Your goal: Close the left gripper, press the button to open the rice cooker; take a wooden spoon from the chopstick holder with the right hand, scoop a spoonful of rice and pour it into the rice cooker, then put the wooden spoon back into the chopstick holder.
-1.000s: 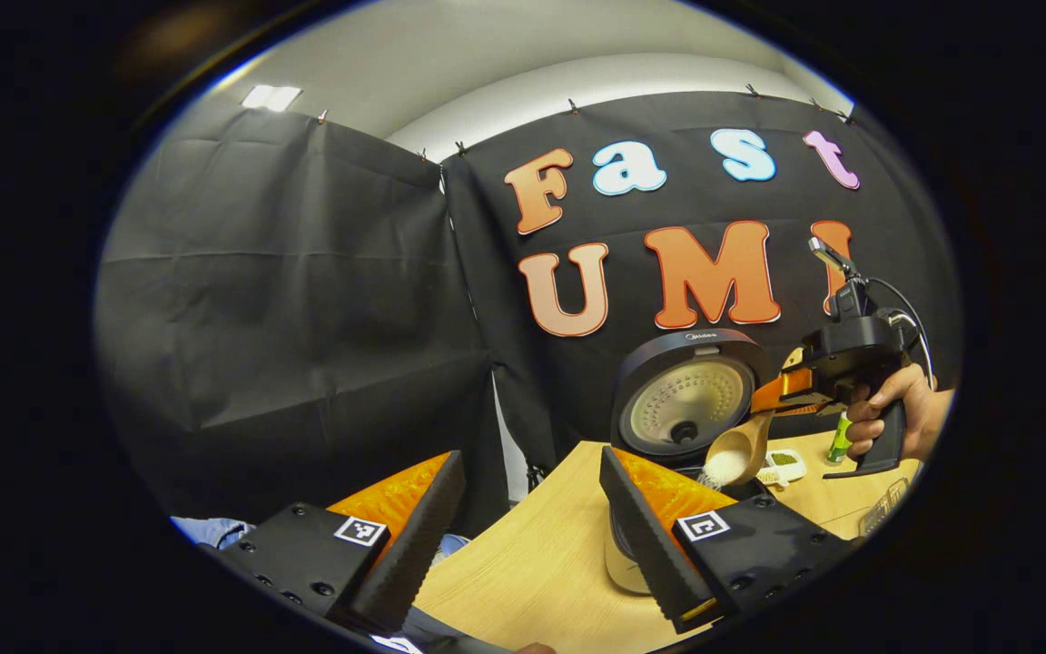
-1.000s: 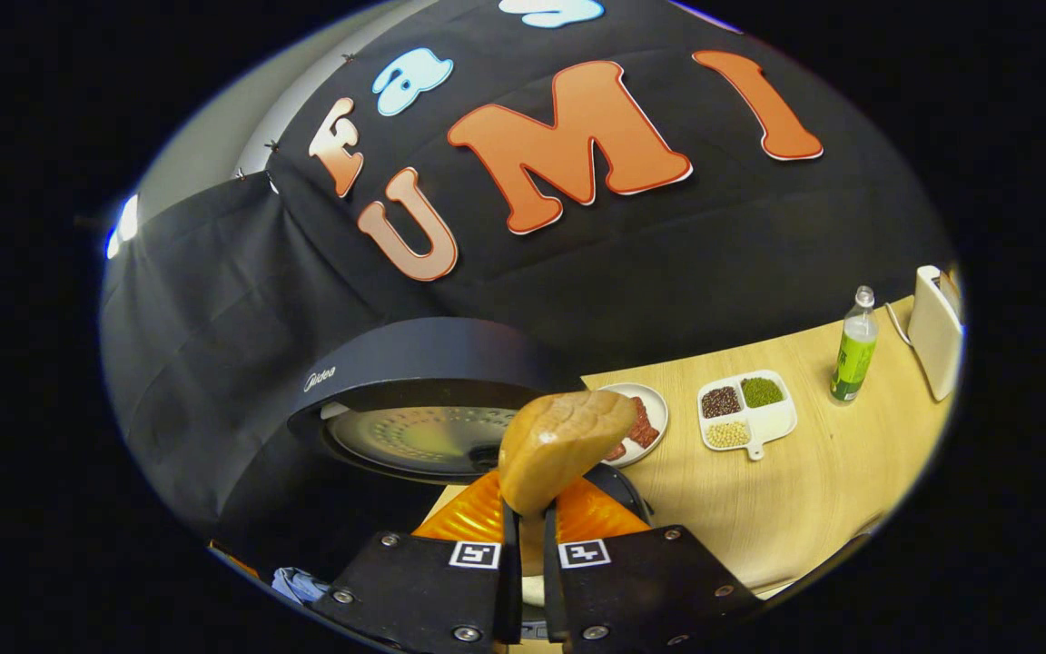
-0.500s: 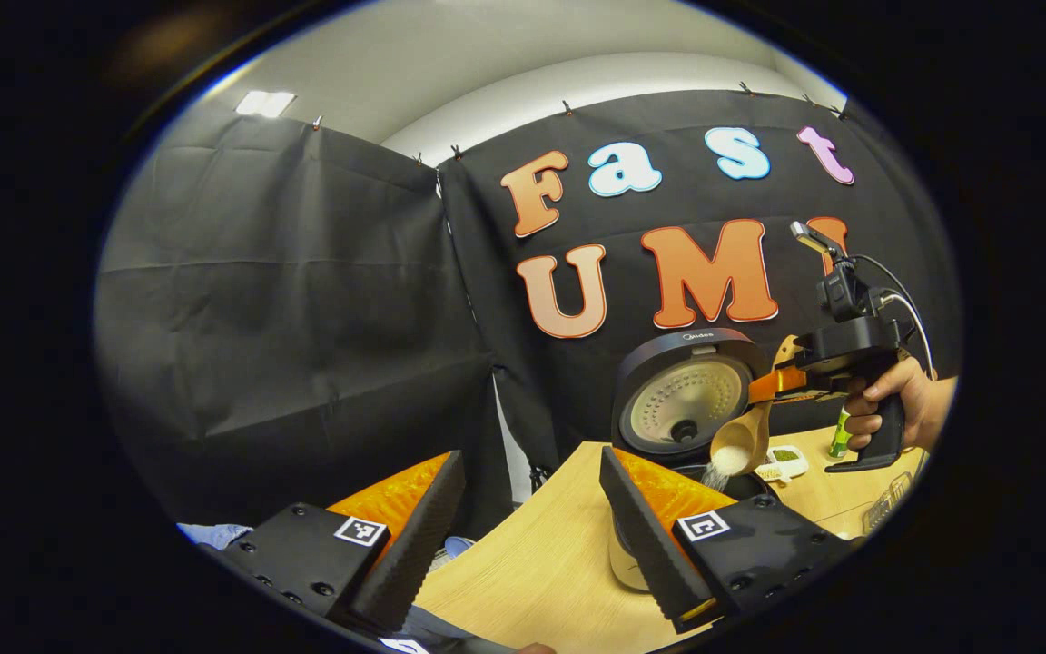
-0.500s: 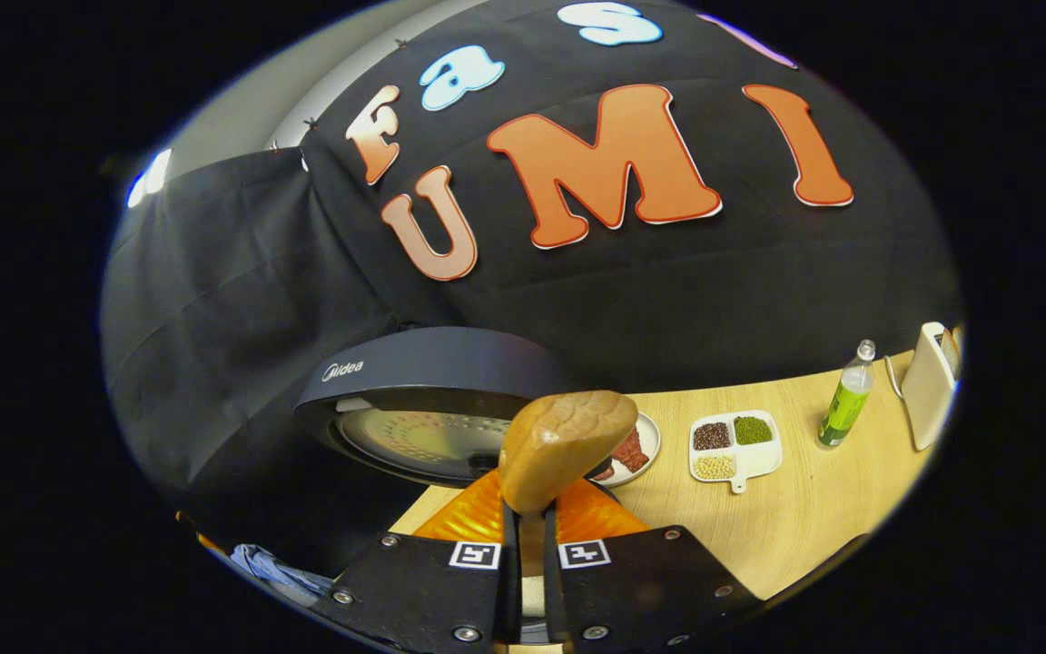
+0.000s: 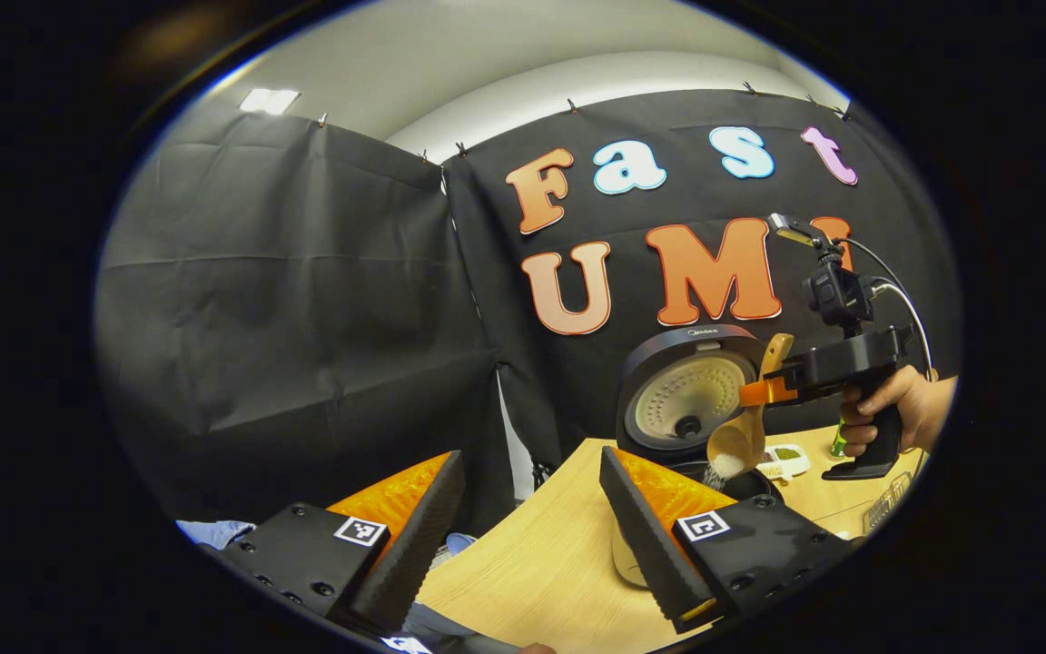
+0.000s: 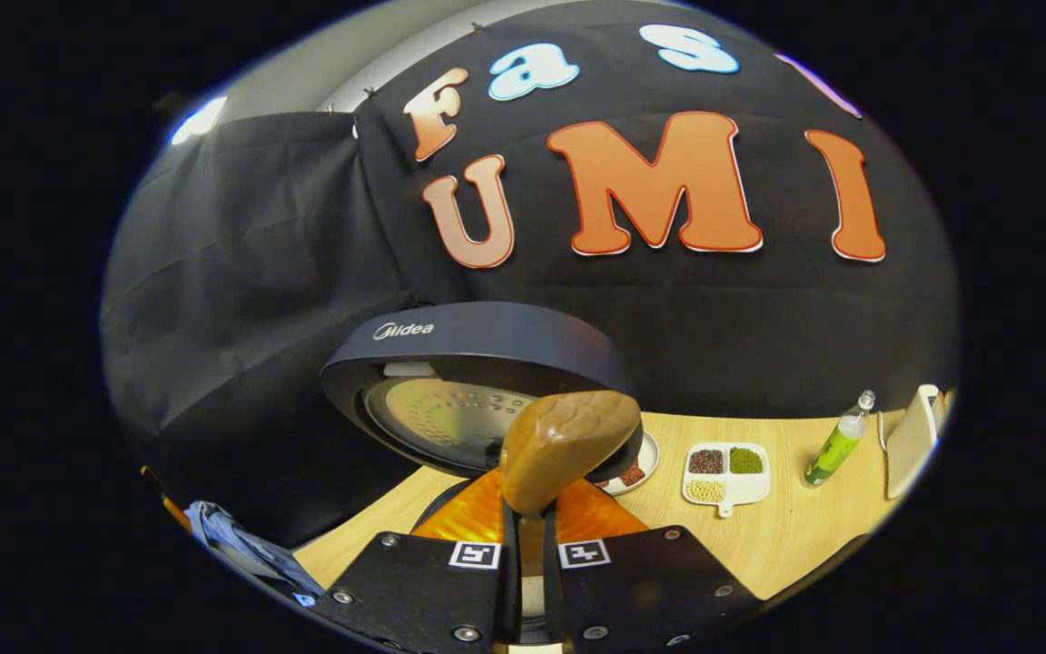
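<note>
Rice cooker (image 5: 682, 409) on bench (image 5: 541, 563), lid raised, my right tongs (image 6: 523, 522) clamped on wooden spoon (image 6: 564, 445) tipped over pot, rice (image 5: 725, 465) spilling, my left tongs (image 5: 523, 536) spread apart, empty.

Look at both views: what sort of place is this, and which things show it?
Probably a staged kitchen corner in a recording booth: an open rice cooker and a divided dish of beans stand on a wooden table, black cloth hangs behind.
</note>
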